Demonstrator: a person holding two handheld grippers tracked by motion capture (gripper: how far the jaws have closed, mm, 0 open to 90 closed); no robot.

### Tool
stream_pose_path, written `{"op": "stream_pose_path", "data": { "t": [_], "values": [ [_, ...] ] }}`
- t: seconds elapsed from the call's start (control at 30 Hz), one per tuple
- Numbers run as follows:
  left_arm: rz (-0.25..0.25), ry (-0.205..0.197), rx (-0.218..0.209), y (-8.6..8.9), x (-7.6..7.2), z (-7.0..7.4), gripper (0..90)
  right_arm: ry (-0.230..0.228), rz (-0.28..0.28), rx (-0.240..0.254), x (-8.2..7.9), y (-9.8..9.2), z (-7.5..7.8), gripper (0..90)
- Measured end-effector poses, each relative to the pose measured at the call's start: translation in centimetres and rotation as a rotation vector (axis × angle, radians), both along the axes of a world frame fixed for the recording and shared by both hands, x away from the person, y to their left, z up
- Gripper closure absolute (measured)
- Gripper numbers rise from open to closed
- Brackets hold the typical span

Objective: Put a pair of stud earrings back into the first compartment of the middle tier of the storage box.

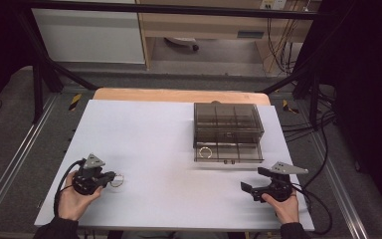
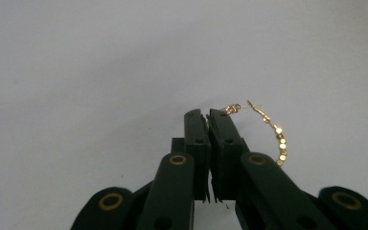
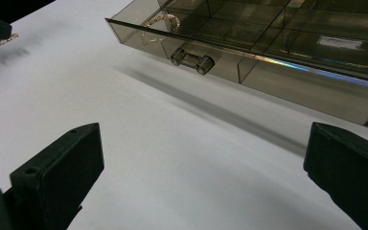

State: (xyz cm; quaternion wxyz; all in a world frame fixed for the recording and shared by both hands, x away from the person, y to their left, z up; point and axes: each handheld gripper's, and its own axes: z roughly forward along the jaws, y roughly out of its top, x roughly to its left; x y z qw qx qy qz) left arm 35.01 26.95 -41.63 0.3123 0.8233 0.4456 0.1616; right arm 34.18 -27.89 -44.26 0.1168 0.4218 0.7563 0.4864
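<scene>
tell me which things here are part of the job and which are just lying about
Part of the job:
- gold hoop earring, pinched in the left gripper
- smoky clear drawer box, bottom drawer pulled out
- second hoop already in that drawer
- right gripper, open, near the box

Just lying about:
- white table sheet
- cables beside the table

Gold hoop earring (image 2: 278,136) between closed fingers (image 2: 223,139)

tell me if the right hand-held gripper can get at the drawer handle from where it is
Probably yes. The right hand-held gripper has its jaws wide open and points toward the drawer handle, with bare white table between them. The drawer is pulled out, so the handle faces it.
</scene>
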Motion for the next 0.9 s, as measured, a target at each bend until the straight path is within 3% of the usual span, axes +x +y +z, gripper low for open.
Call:
{"op": "stream_pose_path", "data": {
  "t": [0.9],
  "values": [
    [-0.101, -0.029, -0.013, -5.8, 1.3, 1.8, 86.4, 0.001, -0.001, -0.005, 0.0, 0.0, 0.0, 0.6]
  ]
}}
